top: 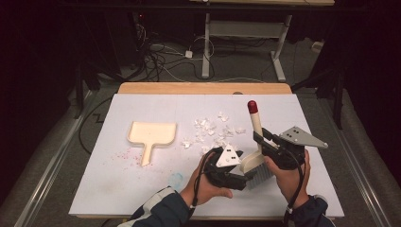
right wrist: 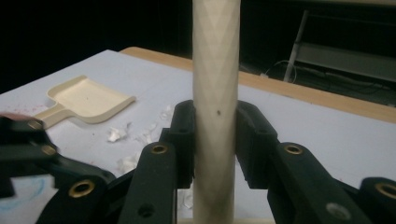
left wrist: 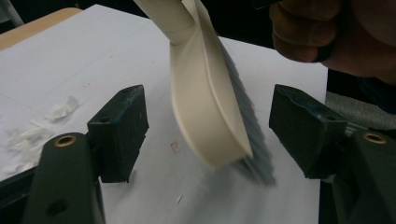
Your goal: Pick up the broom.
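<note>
Right gripper (right wrist: 215, 140): closed on the cream plastic hand brush with grey bristles and a red-capped handle (top: 255, 142); in the right gripper view both black jaws are pressed against the round handle, one on each side.
Left gripper (left wrist: 210, 130): held wide open; in the left gripper view the brush head is seen between the two jaws, touched by neither.
Brush: held at the near right of the white table sheet (top: 142, 189), handle pointing up and away, bristles turned down toward the sheet; whether the bristles touch it cannot be told.
Cream plastic dustpan (top: 152, 135): laid flat on the sheet, well to the left of the brush, its short handle pointing toward the person.
Scraps of white paper (top: 213, 130): scattered on the sheet between the dustpan and the brush.
Hands: each gripper is held from below by one hand, dark sleeves seen at the near edge.
</note>
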{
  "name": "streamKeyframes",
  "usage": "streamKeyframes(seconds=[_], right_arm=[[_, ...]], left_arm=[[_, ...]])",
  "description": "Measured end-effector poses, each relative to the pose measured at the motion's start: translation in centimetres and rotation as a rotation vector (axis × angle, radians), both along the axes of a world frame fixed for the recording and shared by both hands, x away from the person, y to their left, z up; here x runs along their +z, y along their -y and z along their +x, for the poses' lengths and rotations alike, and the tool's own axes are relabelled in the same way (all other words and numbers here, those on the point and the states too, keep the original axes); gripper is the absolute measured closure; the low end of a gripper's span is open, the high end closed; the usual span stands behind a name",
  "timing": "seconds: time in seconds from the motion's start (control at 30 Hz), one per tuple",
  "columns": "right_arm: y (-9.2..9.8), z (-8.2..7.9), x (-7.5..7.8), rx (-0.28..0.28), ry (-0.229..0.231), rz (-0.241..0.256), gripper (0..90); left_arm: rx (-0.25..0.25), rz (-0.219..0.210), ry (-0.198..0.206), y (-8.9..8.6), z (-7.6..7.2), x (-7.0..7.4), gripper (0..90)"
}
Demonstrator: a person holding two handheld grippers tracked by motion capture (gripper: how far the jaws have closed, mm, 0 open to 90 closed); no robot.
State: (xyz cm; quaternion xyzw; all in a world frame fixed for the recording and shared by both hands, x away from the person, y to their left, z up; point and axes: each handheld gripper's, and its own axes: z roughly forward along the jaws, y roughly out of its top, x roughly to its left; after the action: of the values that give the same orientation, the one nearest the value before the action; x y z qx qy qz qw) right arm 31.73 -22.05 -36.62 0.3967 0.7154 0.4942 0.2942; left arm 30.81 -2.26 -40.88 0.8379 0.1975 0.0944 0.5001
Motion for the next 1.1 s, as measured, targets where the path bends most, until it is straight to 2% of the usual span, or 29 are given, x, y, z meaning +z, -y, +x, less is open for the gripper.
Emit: streamKeyframes(seconds=[0.07,0.2,0.23,0.3,0.37,0.47,0.63,0.73,0.8,0.83,0.9,0.97,1.0,1.03,1.07,1.1], right_arm=[[-0.1,-0.2,0.1,0.004,0.009,-0.003,71.1],[-0.9,-1.1,0.5,0.02,0.043,0.005,71.0],[-1.1,-1.3,0.5,0.025,0.048,0.003,71.0],[-1.4,-1.7,0.7,0.027,0.064,0.008,71.0],[-1.7,-1.9,0.9,0.032,0.078,0.002,70.9],[-1.8,-2.2,1.1,0.039,0.093,-0.001,70.9],[-1.8,-2.4,1.1,0.041,0.088,0.018,70.8],[-1.6,-2.5,1.2,0.065,0.083,0.02,70.4],[-1.3,-2.4,1.3,0.103,0.069,0.026,69.5],[-1.1,-2.3,1.4,0.136,0.058,0.025,68.4],[-0.6,-2.1,1.6,0.223,0.043,0.031,64.8],[-0.2,-2.0,1.7,0.302,0.03,-0.005,61.4],[0.0,-2.0,1.8,0.333,0.042,-0.022,58.9],[0.0,-2.0,1.8,0.333,0.042,-0.022,58.9],[0.2,-2.0,1.8,0.422,0.044,-0.063,52.1],[0.3,-2.0,1.7,0.463,0.023,-0.102,49.2]], left_arm=[[0.009,0.002,-0.005,0.6,0.2,-0.2,30.0],[0.026,-0.014,-0.029,0.7,0.7,-0.6,43.1],[0.009,-0.049,-0.049,0.2,1.0,-0.7,46.0],[-0.005,-0.049,-0.051,-0.2,1.1,-0.6,50.6],[-0.01,-0.051,-0.05,-0.3,1.1,-0.6,58.9],[-0.017,-0.063,-0.053,-0.6,1.1,-0.6,60.1],[-0.016,-0.052,-0.047,-1.1,1.3,-0.5,62.3],[-0.02,-0.037,-0.043,-1.9,1.6,-0.2,64.1],[-0.026,-0.034,-0.047,-2.2,1.8,-0.2,65.2],[-0.037,-0.017,-0.044,-2.9,2.0,-0.1,65.6],[-0.045,-0.004,-0.037,-3.2,2.0,0.0,66.0],[-0.065,0.025,-0.029,-3.7,1.9,0.2,66.1],[-0.096,0.053,-0.026,-4.2,1.8,0.3,66.1],[-0.096,0.053,-0.026,-4.2,1.8,0.3,66.1],[-0.109,0.063,-0.024,-4.5,1.8,0.4,66.1],[-0.127,0.074,-0.019,-4.8,1.6,0.4,66.1]])
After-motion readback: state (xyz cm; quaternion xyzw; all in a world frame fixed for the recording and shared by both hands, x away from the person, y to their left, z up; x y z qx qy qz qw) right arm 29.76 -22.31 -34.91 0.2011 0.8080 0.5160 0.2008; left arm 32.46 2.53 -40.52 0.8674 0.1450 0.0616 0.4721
